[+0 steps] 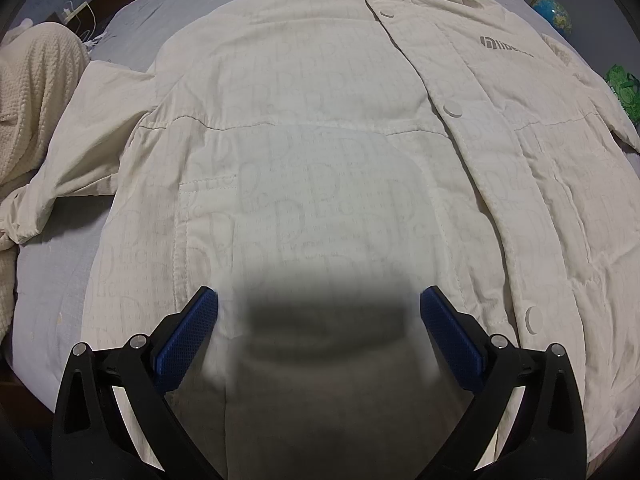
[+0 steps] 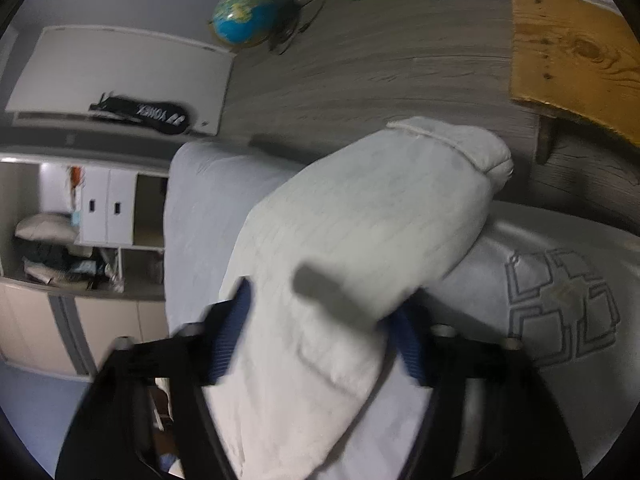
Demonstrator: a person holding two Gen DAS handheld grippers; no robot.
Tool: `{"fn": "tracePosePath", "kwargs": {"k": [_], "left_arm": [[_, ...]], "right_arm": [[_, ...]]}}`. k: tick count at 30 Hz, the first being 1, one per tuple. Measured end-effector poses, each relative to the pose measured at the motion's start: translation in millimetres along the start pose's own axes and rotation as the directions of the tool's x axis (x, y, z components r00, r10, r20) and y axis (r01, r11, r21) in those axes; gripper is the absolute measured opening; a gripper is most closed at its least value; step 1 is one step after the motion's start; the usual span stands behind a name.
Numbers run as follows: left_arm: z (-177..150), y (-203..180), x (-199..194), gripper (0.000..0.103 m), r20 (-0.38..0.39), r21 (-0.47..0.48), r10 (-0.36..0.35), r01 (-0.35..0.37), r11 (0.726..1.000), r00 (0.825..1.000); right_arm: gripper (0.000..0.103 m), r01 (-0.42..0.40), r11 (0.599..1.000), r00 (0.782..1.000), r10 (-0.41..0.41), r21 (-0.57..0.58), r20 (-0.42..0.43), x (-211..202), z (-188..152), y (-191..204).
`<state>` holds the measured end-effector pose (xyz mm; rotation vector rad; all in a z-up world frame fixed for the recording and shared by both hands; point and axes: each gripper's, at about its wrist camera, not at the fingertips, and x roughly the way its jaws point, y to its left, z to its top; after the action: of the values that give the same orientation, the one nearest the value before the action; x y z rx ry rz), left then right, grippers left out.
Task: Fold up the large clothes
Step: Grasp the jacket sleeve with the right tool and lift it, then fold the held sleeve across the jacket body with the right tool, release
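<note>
A large cream-white padded jacket (image 1: pixel 320 128) lies front up on a bed, snap buttons down its placket and a grey logo on the chest. My left gripper (image 1: pixel 318 300) is open, its blue pads (image 1: pixel 188 344) spread wide just above the jacket's lower hem. In the right wrist view, one sleeve (image 2: pixel 360 232) of the jacket runs between the blue pads (image 2: pixel 232 328) of my right gripper (image 2: pixel 320 320), which is closed around the bulky sleeve. The sleeve's cuff (image 2: pixel 480 148) points away, over the bed's edge. The frame is blurred by motion.
A cream knitted blanket (image 1: pixel 36 96) lies left of the jacket on the pale blue sheet (image 1: pixel 60 280). The right wrist view shows a globe (image 2: pixel 244 16), a wooden board (image 2: pixel 576 60), shelves (image 2: pixel 88 224) and a grey patterned pillow (image 2: pixel 560 304).
</note>
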<state>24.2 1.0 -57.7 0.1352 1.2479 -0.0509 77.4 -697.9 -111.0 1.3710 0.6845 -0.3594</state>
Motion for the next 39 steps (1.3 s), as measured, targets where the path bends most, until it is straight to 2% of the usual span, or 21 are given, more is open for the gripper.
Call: {"fn": "tracePosePath", "kwargs": {"k": [1,5,10,18,26,34,39], "left_arm": [[0.4,-0.1,0.1,0.098,0.000,0.000,0.000,0.000,1.000,1.000],[0.4,-0.4,-0.3,0.098,0.004,-0.005,-0.004,0.004,1.000,1.000],[0.9,3.9,-5.8,0.097,0.036,-0.032,-0.037,0.038,0.999,0.999],[3.5,12.0,-20.4,0.096,0.135,-0.094,-0.112,0.125,0.988,0.985],[5.7,14.8,-36.2,0.096,0.223,-0.118,-0.145,0.175,0.978,0.964],[7.0,25.9,-41.2,0.096,0.262,-0.173,-0.183,0.233,0.957,0.947],[8.1,34.2,-41.2,0.096,0.279,-0.213,-0.200,0.264,0.941,0.939]], "right_arm": [[0.023,0.012,1.000,1.000,-0.012,0.009,0.000,0.9,0.5,-1.8],[0.008,0.006,1.000,1.000,-0.007,0.004,0.015,-3.9,-2.7,-4.5],[0.004,-0.050,0.997,0.997,0.053,-0.054,0.061,-26.8,-16.2,18.0],[0.004,-0.146,0.967,0.987,0.155,-0.210,0.029,-55.0,-54.2,94.1],[0.003,-0.224,0.905,0.974,0.201,-0.362,-0.100,-56.6,-137.3,160.2],[0.003,-0.250,0.809,0.959,0.132,-0.532,-0.250,-35.7,-244.6,206.6],[0.003,-0.276,0.748,0.943,0.089,-0.603,-0.321,-27.7,-303.9,215.1]]}}
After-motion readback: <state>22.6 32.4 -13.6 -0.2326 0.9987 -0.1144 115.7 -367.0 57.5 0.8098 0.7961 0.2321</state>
